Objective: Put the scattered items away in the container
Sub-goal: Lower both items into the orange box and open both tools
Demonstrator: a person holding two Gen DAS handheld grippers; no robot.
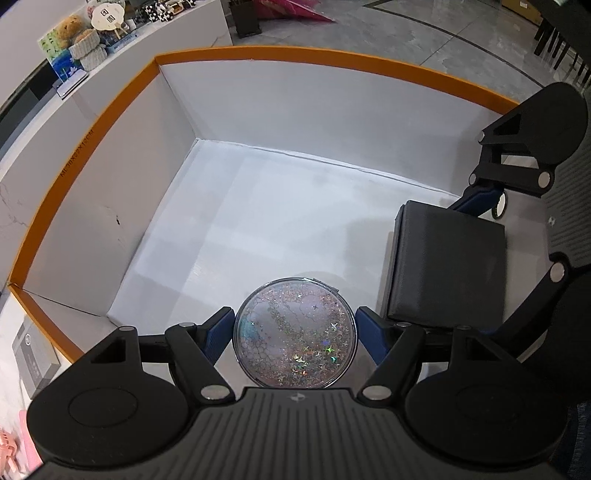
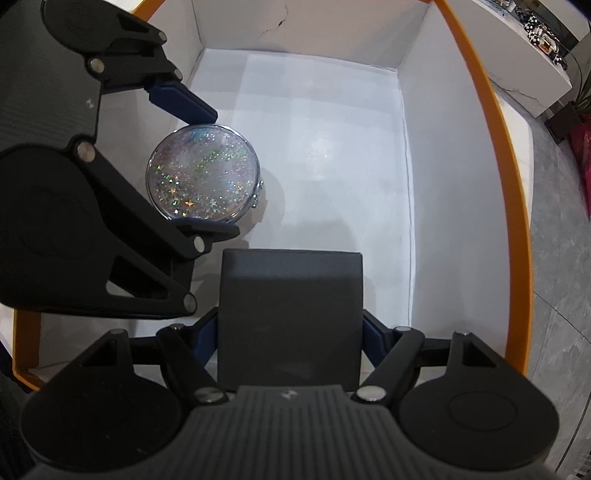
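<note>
Both grippers are down inside the container (image 1: 110, 122), a white box with an orange rim, pointing steeply at its floor.

Left gripper (image 1: 295, 328): blue pads sit against opposite edges of the round glitter compact (image 1: 295, 336), so it is clamped on it at a fairly wide opening. The compact is in the near-left part of the box; in the right wrist view its shadow falls on the floor just beside it (image 2: 202, 175). Whether it touches the floor, I cannot tell.

Right gripper (image 2: 290, 332): jaws closed on the sides of the black square case (image 2: 290, 314), pads partly hidden behind the case edges. The case is in the near-right part of the box, just beside the compact; a narrow gap shows between the two, no contact.

Clearance:
- The far half of the floor is bare white, open from the left wall to the right wall.
- The right wall stands off from the case edge with a strip of floor between.
- The left wall is near the left gripper's outer finger (image 2: 177, 98), still apart.
- The left wall shows a small crack or scuff mark (image 1: 117, 221).
- The tight spot is between the two grippers: the left gripper's linkage sits just beside the near-left corner of the case.

Outside the rim: grey tiled floor (image 1: 369, 29) on the far side, a white counter (image 1: 177, 33) far left.
</note>
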